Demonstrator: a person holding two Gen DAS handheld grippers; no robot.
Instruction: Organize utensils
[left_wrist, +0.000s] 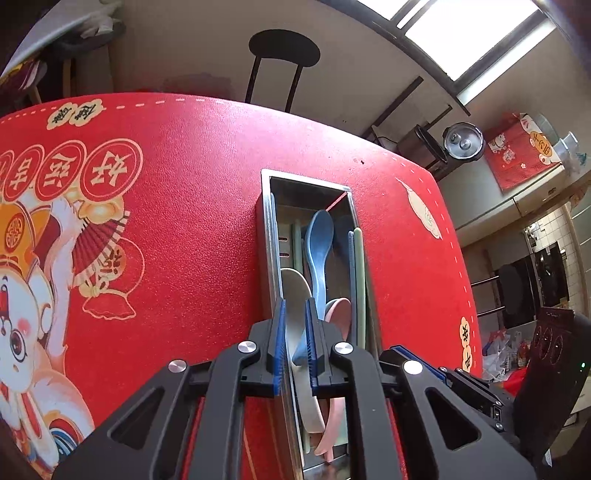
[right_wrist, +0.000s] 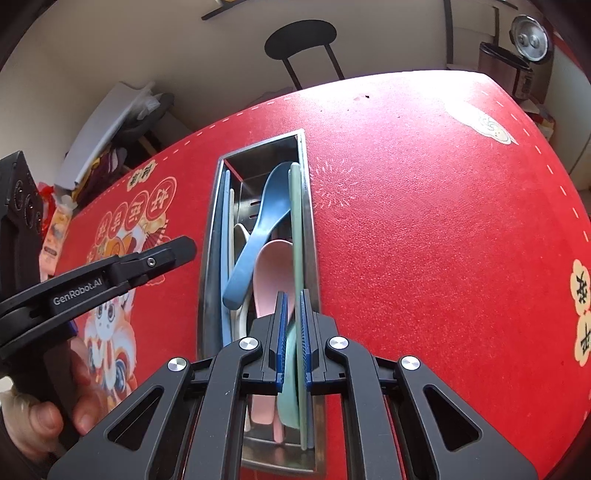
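Note:
A steel utensil box (left_wrist: 269, 221) (right_wrist: 308, 229) lies on the red tablecloth (left_wrist: 192, 229) (right_wrist: 424, 229). It holds a blue spoon (left_wrist: 319, 243) (right_wrist: 258, 229), a pink spoon (left_wrist: 338, 314) (right_wrist: 267, 273), a white spoon (left_wrist: 293, 291), a green spoon (right_wrist: 288, 398) and green chopsticks (left_wrist: 360, 280) (right_wrist: 295, 221). My left gripper (left_wrist: 295, 306) hovers over the box's near end, jaws narrowly parted around the blue spoon's handle end; contact is unclear. My right gripper (right_wrist: 291, 299) sits over the green spoon, jaws narrowly parted; grip is unclear. The left gripper's body (right_wrist: 110, 273) shows in the right wrist view.
A black stool (left_wrist: 282, 55) (right_wrist: 301, 40) stands beyond the table's far edge. A pressure cooker (left_wrist: 463, 142) (right_wrist: 530, 37) sits at the back right. Clutter lies on the floor at the sides.

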